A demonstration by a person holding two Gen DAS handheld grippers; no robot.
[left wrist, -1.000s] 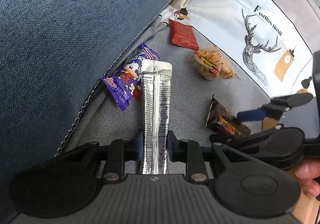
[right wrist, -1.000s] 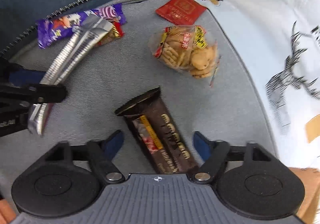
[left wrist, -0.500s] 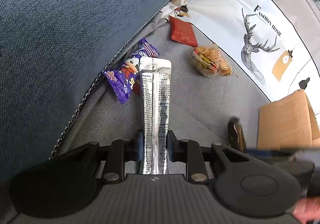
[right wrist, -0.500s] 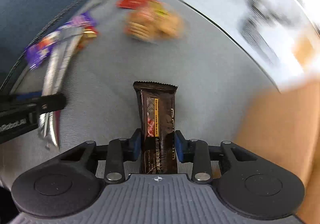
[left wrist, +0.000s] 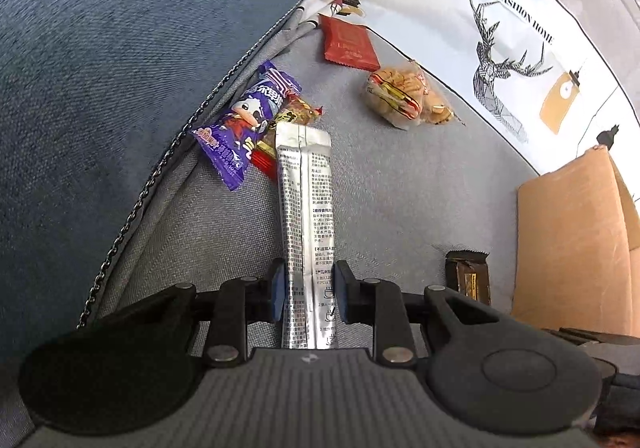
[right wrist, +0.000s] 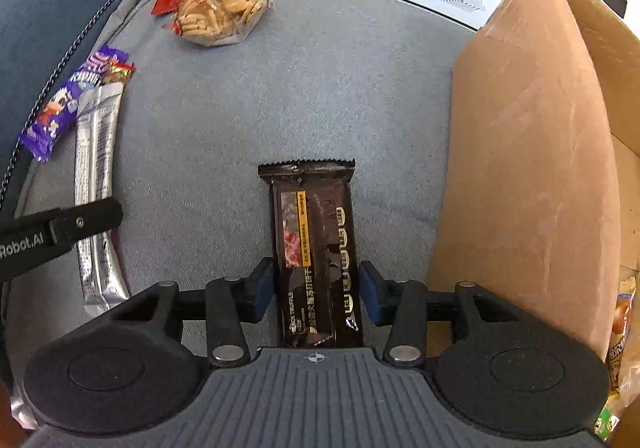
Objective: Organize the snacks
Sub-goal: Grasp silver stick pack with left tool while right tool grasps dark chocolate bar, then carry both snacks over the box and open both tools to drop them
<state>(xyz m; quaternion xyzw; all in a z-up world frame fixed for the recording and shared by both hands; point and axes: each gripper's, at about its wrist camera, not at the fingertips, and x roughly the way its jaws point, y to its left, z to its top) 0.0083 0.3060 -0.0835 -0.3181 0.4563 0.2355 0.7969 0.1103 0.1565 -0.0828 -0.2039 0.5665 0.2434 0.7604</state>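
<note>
Grey fabric sofa seat (right wrist: 248, 95), open brown cardboard box (right wrist: 532, 151) alongside. Right gripper (right wrist: 318, 290) opening, pads barely off dark brown chocolate bar wrapper (right wrist: 316, 244): may drop short of box. Left gripper (left wrist: 308, 294) clenched on long silver foil sachet (left wrist: 306, 207); slick foil could slip.

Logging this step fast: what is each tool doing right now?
Left tool: closed on the silver sachet.
Right tool: jaws opening, the dark snack bar between them, pads just off its sides.
</note>
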